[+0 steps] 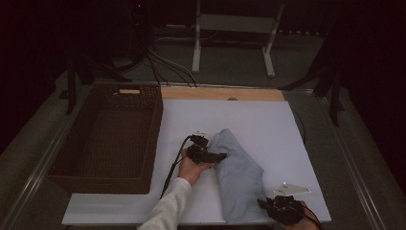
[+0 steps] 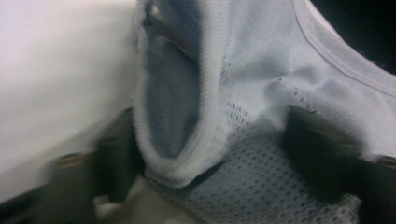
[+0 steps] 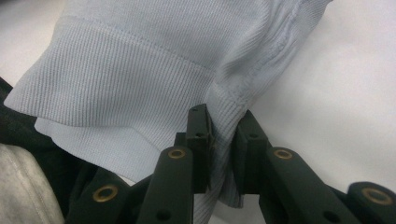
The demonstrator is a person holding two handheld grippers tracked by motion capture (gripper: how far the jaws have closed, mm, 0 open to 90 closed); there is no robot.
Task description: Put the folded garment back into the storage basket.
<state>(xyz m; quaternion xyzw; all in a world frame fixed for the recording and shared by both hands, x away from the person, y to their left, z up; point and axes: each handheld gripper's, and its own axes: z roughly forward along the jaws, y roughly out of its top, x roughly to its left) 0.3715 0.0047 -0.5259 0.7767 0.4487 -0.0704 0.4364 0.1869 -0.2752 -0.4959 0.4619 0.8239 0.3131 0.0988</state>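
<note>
Nearest the camera, a sleeved forearm [image 1: 165, 211] reaches in, carrying the left claw [image 1: 218, 156] to the left edge of the pale blue garment [image 1: 239, 177], right of the basket [image 1: 107, 139]. Its jaws stand part open around a rolled opening of fabric, likely lining up a fresh hold. Right of the basket too, at the tabletop's [image 1: 268, 120] near edge, the right claw [image 3: 223, 140] is pinched tight on the ribbed hem, probably anchoring the garment for folding.

A pale blue knitted garment [image 1: 238, 170] with ribbed hems and a mesh lining lies folded into a long strip on the white table [image 1: 268, 120]; it runs from mid-table to the near edge, toward the right corner.
</note>
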